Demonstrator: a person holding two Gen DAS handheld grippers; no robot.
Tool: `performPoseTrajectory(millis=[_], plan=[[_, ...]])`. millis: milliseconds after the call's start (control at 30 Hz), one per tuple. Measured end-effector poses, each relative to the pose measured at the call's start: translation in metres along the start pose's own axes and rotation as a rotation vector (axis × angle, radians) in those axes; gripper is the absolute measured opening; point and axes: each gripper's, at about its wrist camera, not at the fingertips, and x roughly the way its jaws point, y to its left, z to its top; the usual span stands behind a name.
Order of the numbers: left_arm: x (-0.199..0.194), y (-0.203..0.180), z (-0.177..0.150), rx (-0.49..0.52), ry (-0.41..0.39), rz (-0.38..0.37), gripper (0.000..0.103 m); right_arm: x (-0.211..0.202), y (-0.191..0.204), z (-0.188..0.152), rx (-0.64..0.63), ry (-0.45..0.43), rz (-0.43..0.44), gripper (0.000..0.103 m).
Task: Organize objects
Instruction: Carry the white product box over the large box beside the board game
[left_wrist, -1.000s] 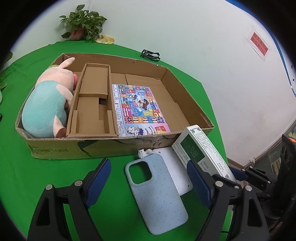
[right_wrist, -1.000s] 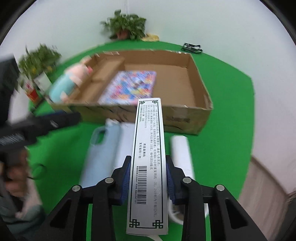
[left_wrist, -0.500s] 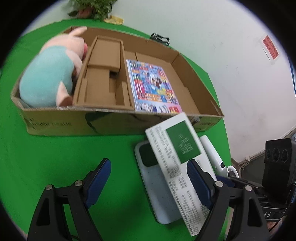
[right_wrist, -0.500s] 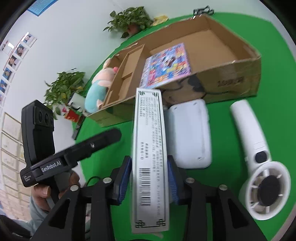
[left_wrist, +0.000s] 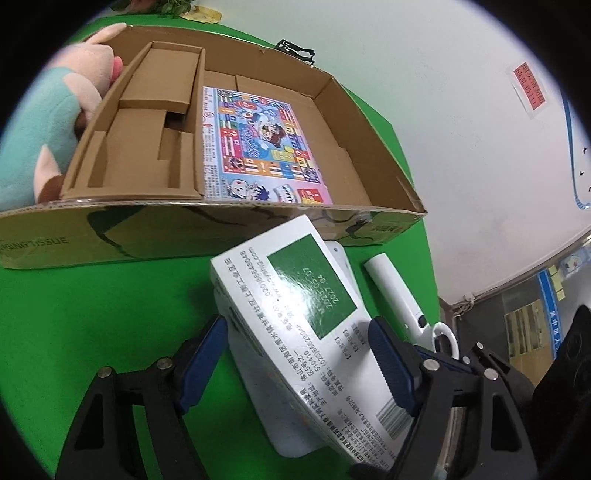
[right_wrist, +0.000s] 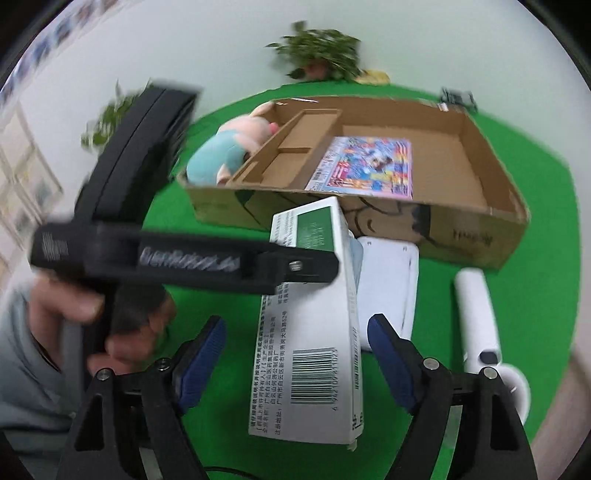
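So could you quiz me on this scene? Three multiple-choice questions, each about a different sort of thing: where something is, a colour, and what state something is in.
1. Where is the plush toy?
A. Inside the cardboard box, at its left end
B. Outside that box, in front of it
C. On top of the white carton

2. What colour is the panel on the white carton?
A. Red
B. Green
C. Blue

3. How do the jaws of the right gripper stand?
A. Clamped on the white carton
B. Open, with the white carton between them
C. Shut, with nothing between them

Answers:
1 A: the toy lies within the box walls, beside the cardboard insert.
2 B: the panel is dark green.
3 B: the jaws have just been opening, and a gap shows on each side of the carton.
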Motion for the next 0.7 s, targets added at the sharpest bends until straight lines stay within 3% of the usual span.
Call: performPoseTrajectory(millis=[133, 267, 700], plan=[[0.004, -0.001, -0.001, -0.006, 0.028, -0.066, 0.064, 0.003, 0.02, -0.004, -0.099, -0.015, -0.097, 0.077], [0.008, -0.004, -0.002, -0.009, 0.033, -0.079, 0.064, 0.012, 0.021, -0.008, -0.107, 0.012, -0.135, 0.068], [0.006, -0.012, -0.003, 0.017, 0.052, -0.074, 0.062, 0.016, -0.008, -0.01, 0.075, 0.014, -0.041, 0.063]])
